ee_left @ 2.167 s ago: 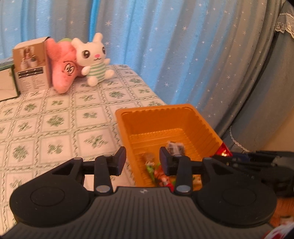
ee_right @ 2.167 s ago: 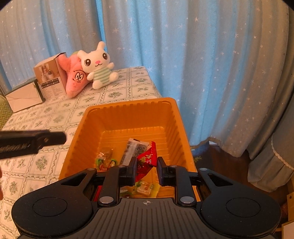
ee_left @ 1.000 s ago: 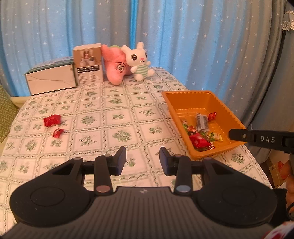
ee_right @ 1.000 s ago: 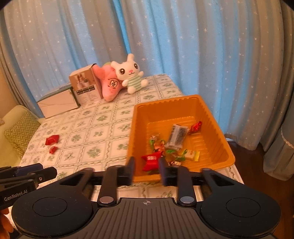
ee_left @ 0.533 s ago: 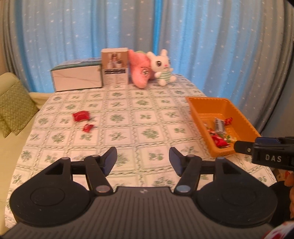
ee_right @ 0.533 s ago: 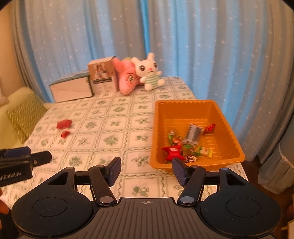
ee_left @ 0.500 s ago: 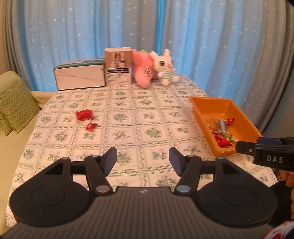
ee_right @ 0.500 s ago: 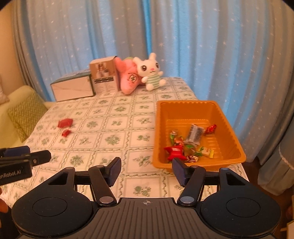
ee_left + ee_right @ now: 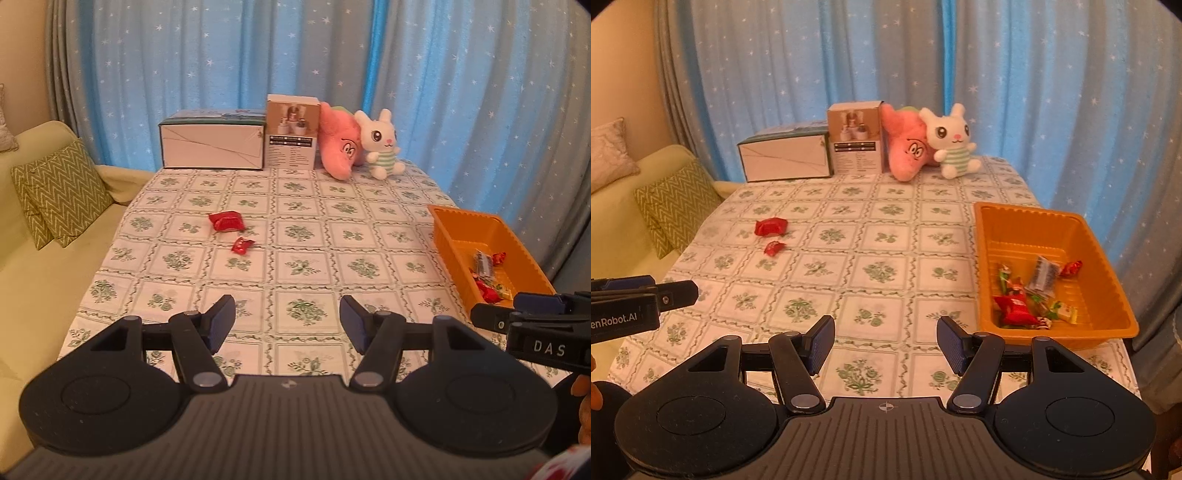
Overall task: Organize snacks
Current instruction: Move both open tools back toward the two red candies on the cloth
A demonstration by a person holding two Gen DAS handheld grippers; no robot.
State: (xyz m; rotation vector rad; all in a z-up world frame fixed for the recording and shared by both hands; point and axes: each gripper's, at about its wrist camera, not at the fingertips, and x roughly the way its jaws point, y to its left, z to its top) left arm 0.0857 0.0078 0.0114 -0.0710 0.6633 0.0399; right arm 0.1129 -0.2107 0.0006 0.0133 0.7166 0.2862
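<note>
Two tongs, both with jaws standing apart and nothing between them, hang over the near edge of a table (image 9: 310, 206) covered in a green-flowered cloth. Left gripper (image 9: 287, 321): bare cloth lies between its pads; ahead and to its left, well apart from it, lie a larger red snack packet (image 9: 226, 220) and, just nearer, a small red candy (image 9: 242, 245). Right gripper (image 9: 885, 341): empty likewise; just ahead to its right sits the orange tray (image 9: 1108, 280), holding a red packet (image 9: 1015, 308), a clear wrapper (image 9: 1042, 275) and several small sweets. Beyond both, at the far edge, stand a white box (image 9: 212, 142), a brown carton (image 9: 292, 136), a pink plush (image 9: 339, 142) and a white rabbit plush (image 9: 380, 146), before a blue starred curtain (image 9: 221, 55).
</note>
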